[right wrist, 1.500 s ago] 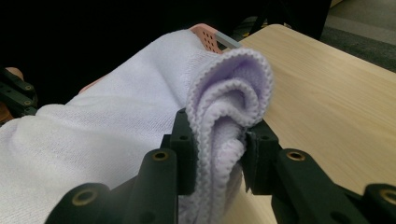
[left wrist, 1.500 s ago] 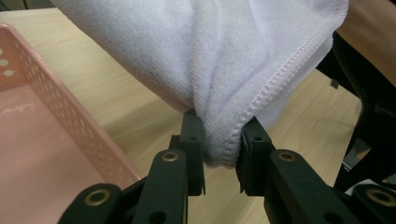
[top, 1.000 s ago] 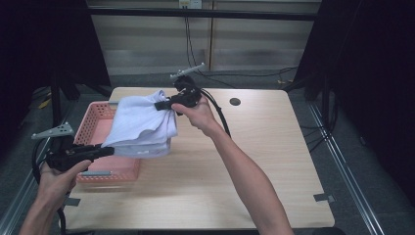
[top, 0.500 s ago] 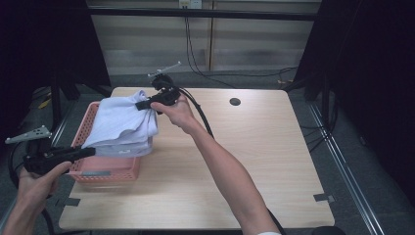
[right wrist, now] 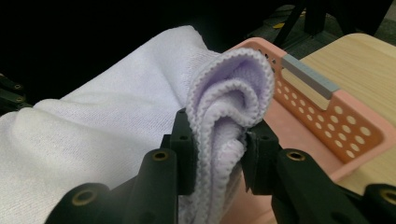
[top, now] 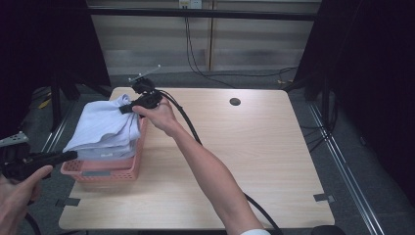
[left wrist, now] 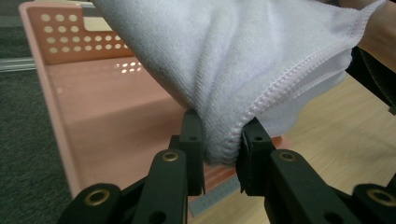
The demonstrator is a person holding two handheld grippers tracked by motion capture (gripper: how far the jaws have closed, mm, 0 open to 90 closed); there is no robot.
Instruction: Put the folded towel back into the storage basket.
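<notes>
No readable writing; a grey label strip (right wrist: 309, 77) on the basket's end wall looks blank. Count: 1 towel (top: 105, 128), 1 pink basket (top: 105, 170), 2 tools. Towel is pale lilac, folded, held stretched over the basket at the surface's (top: 254, 161) left edge. Long axis runs near-left to far-right, between the 2 tools. Left tool (left wrist: 223, 140) is clamped on the towel's near hemmed corner. Right tool (right wrist: 218, 137) is clamped on the bunched far edge.
</notes>
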